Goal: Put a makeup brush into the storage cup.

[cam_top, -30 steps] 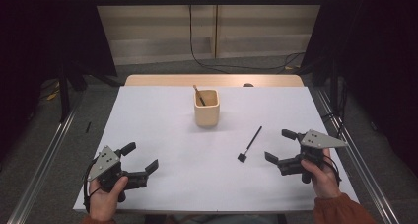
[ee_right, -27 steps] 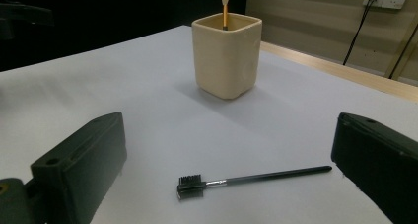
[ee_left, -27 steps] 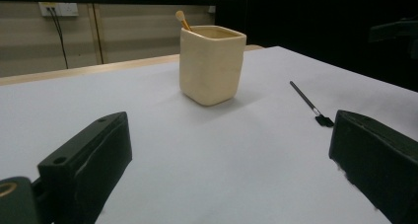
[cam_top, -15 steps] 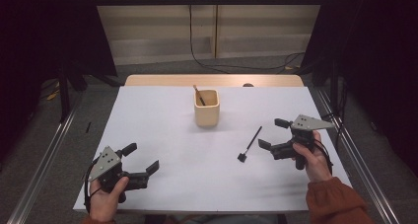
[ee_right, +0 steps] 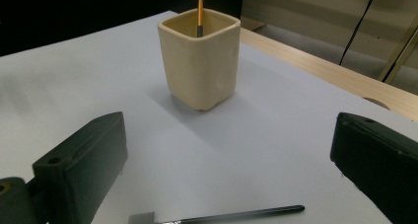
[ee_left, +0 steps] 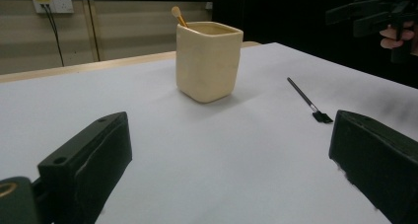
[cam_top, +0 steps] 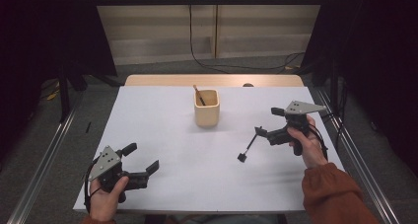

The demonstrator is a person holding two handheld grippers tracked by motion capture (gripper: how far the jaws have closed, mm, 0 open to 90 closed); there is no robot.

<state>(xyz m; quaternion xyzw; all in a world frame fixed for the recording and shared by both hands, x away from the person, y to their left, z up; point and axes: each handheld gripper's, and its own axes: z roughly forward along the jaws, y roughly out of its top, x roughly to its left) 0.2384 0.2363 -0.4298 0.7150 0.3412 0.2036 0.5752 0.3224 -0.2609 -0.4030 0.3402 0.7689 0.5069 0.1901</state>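
High view, right gripper (cam_top: 264, 126): held in the person's right hand above the white table (cam_top: 162, 110), jaws spread and holding nothing, its tips just beside the far end of the black brush (cam_top: 249, 146).
High view, black brush: lay flat on the table, its square head toward the person, well apart from the cream cup (cam_top: 206, 108).
High view, left gripper (cam_top: 142, 161): rested near the front left corner of the table, jaws apart and empty.
High view, cup: stood upright near the table's middle, with a wooden-handled brush (cam_top: 198, 93) leaning inside.

Left gripper view, jaws: wide apart with bare table between them.
Left gripper view, cup (ee_left: 208, 61): upright ahead, the black brush (ee_left: 305, 99) lying to its right.

Right gripper view, jaws: spread wide, nothing between the pads.
Right gripper view, black brush (ee_right: 222, 216): lay crosswise on the table, low between the jaws, untouched.
Right gripper view, cup (ee_right: 199, 51): stood beyond it.
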